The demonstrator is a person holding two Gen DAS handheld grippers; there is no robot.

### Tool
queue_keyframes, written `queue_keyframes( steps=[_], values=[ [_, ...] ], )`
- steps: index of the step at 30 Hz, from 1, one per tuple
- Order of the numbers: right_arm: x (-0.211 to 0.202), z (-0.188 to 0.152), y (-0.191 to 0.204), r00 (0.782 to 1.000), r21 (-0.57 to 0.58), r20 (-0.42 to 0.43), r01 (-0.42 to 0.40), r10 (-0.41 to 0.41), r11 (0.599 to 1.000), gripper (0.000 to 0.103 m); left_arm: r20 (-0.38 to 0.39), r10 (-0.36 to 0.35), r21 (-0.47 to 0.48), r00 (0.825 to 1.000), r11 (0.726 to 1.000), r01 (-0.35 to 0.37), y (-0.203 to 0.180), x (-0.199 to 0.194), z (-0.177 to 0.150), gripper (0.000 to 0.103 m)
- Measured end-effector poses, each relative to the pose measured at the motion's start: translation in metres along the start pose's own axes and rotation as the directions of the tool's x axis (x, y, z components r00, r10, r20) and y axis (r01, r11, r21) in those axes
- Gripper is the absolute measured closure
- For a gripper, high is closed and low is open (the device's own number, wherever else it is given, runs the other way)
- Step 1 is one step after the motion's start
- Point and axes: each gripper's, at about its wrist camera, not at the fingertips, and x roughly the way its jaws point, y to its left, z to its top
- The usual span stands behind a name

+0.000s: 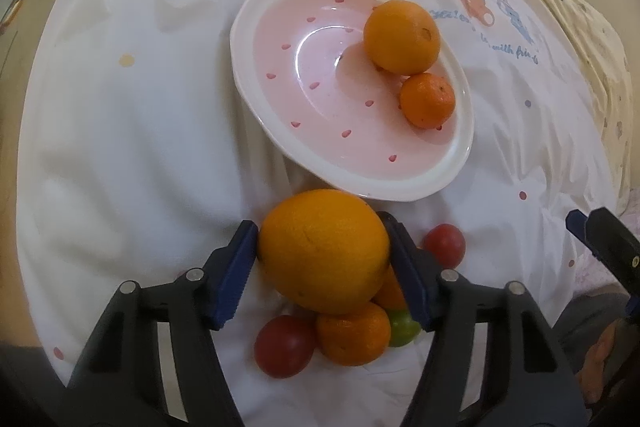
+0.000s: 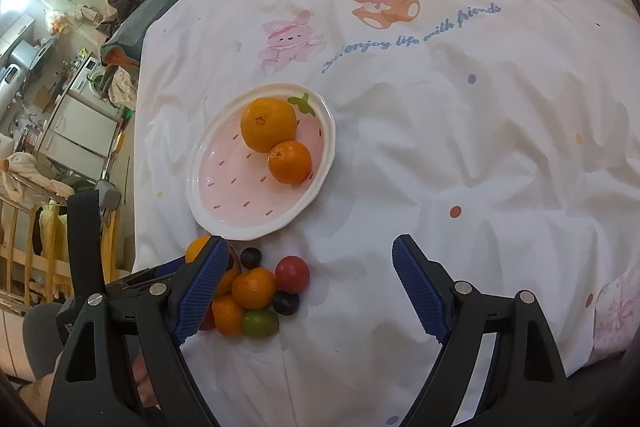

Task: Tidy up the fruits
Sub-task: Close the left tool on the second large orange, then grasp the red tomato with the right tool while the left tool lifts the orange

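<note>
Gripping: left gripper (image 1: 322, 259) is holding the large orange (image 1: 324, 251), its blue fingers (image 1: 236, 275) pressing on both sides of the fruit at about half spread.
Left target: the large orange is sitting atop the fruit pile on the bedsheet (image 1: 120, 147), just below the near rim of the plate; skin is looking dimpled and glossy, yellow-orange.
Right gripper (image 2: 316, 287): fingers (image 2: 420, 291) are standing wide apart, gripping nothing, hovering over bare sheet beside the pile.
Pile: small mandarin (image 1: 354, 335), red fruit (image 1: 285, 346), second red fruit (image 1: 445, 245) and green fruit (image 1: 404, 327) are lying bunched together, touching, under and around the large orange; two dark round fruits (image 2: 251, 257) are showing in the right wrist view.
Plate: pink strawberry-pattern plate (image 1: 256, 23) is resting on the bedsheet, carrying an orange (image 1: 402, 37) and a mandarin (image 1: 428, 101), touching each other at the far right side.
Bedsheet: white, wrinkled, printed with cartoon animals.
</note>
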Motion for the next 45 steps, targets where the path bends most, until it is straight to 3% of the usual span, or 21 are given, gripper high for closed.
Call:
queue_keyframes(
  steps=[8, 16, 28, 41, 45],
  values=[
    [-0.001, -0.001, 0.002, 1.000, -0.005, 0.005, -0.002, 0.002, 1.000, 0.016, 0.013, 0.006, 0.013, 1.000, 1.000, -0.006, -0.002, -0.013, -0.004, 0.046],
    [-0.007, -0.001, -0.004, 1.000, 0.028, 0.019, -0.009, 0.008, 1.000, 0.016, 0.125, -0.009, 0.033, 0.992, 0.999, 0.005, -0.002, -0.061, -0.016, 0.046],
    [-0.010, 0.001, -0.007, 0.999, 0.050, 0.034, -0.016, 0.014, 0.999, 0.016, 0.240, 0.082, 0.187, 0.967, 0.974, -0.129, -0.011, -0.119, -0.002, 0.046],
    [0.002, -0.002, -0.011, 0.999, 0.070, -0.023, -0.027, 0.028, 0.997, 0.016, 0.202, 0.113, 0.128, 0.973, 0.982, -0.140, 0.007, -0.095, -0.003, 0.046],
    [0.028, 0.002, -0.007, 0.981, 0.099, -0.137, -0.121, 0.134, 0.988, 0.032, 0.179, 0.111, 0.113, 0.978, 0.985, -0.133, 0.012, -0.091, -0.003, 0.046]
  ],
)
